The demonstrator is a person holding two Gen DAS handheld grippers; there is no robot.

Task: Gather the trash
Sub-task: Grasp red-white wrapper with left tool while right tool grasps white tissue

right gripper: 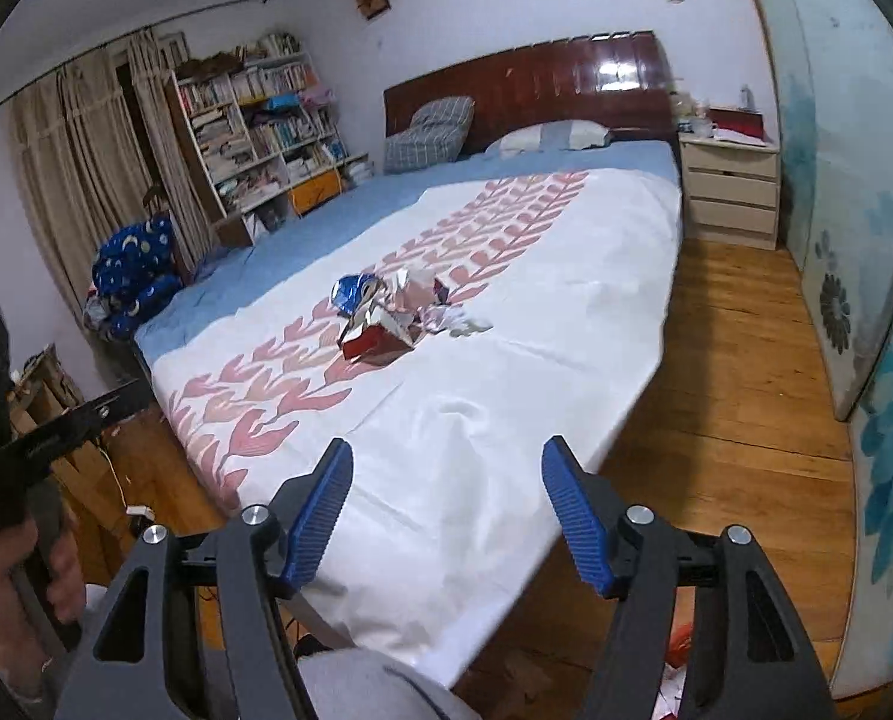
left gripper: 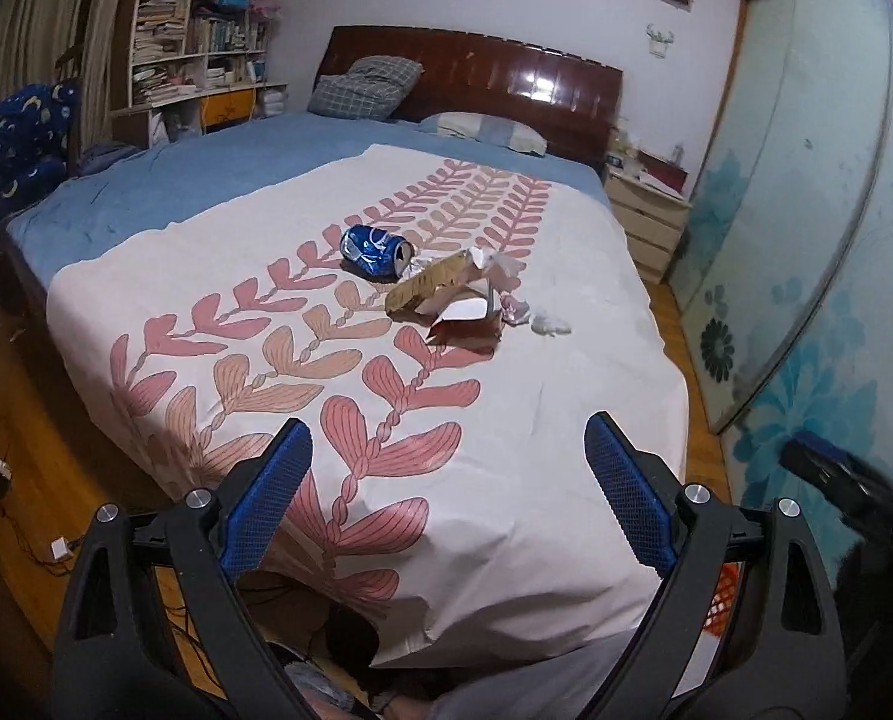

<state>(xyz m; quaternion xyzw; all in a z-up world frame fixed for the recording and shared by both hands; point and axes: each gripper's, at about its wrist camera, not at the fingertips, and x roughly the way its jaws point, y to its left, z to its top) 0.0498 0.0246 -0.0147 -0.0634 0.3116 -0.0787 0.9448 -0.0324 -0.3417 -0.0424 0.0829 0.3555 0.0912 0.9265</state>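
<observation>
Ahead, trash [left gripper: 440,288] mid-bed [left gripper: 566,420], well beyond both empty, released hand-held grippers [left gripper: 446,492] [right gripper: 446,510].

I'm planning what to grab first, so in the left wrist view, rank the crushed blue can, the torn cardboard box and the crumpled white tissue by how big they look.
Largest to smallest:
1. torn cardboard box
2. crushed blue can
3. crumpled white tissue
They lie close together on the bed, so nearness hardly skews this.

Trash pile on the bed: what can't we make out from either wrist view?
- Crumpled scraps right of the torn carton: too small to tell paper from foil, left wrist view.
- Blue can: half hidden behind the carton, blurred, right wrist view.
- Red basket: mostly hidden by the left tongs.
- Right tongs: blurred in the left wrist view.
</observation>
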